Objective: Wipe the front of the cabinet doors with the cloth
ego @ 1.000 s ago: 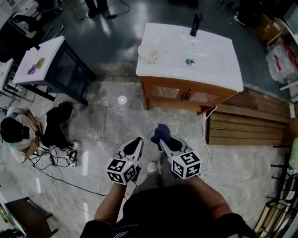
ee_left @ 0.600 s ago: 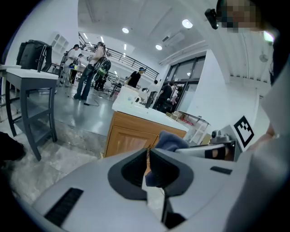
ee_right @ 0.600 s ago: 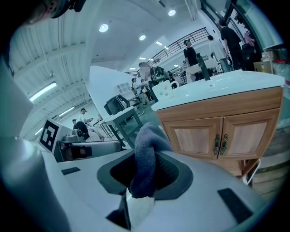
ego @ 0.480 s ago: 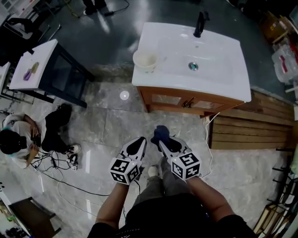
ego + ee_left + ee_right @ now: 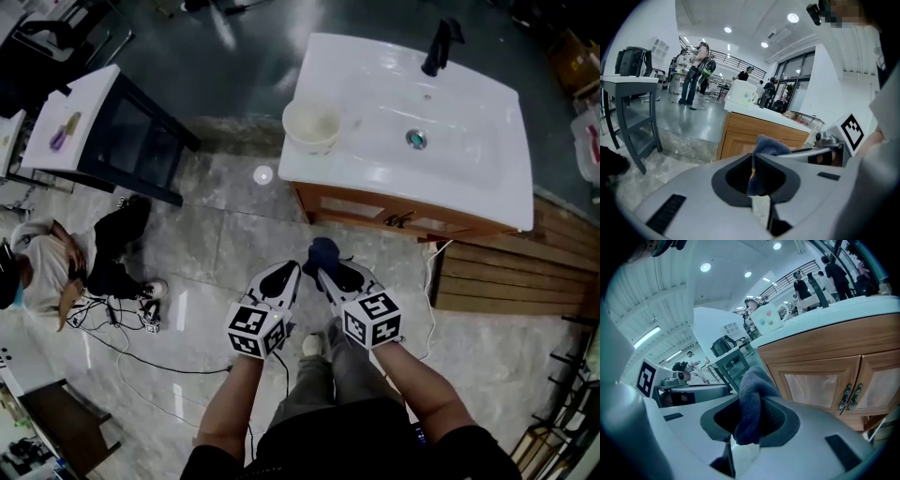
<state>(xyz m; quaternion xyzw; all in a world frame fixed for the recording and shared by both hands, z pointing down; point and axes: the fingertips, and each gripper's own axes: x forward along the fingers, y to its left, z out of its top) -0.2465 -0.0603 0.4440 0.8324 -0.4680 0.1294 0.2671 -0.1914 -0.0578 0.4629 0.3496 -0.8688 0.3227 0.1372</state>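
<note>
Grey marble floor (image 5: 216,234) throughout. Wooden cabinet (image 5: 375,211) stood ahead, under a white sink top (image 5: 375,155). Its two doors (image 5: 820,385) were closed, with pale panels and a pair of metal handles (image 5: 849,397) side by side at the seam. Wood planks (image 5: 497,272) lay on the floor right of the cabinet. A dark-framed desk (image 5: 89,112) with a white top stood well to the left. A person (image 5: 47,258) sat on the floor below it, among cables.

Both grippers were held low in front of the body, side by side, tips pointing toward the cabinet but well short of it. Left gripper (image 5: 286,274): fingers (image 5: 733,178) closed to a thin slit, with nothing of their own held. Right gripper (image 5: 323,272): fingers (image 5: 780,420) clamped on the cloth (image 5: 322,251), dark blue, bunched, one fold rising above the tips and one end hanging down between them. The cloth sat just past the left tips, apart from the doors.

On the sink top: cream bowl (image 5: 312,124) at the near left corner, black faucet (image 5: 441,42) at the back edge.
</note>
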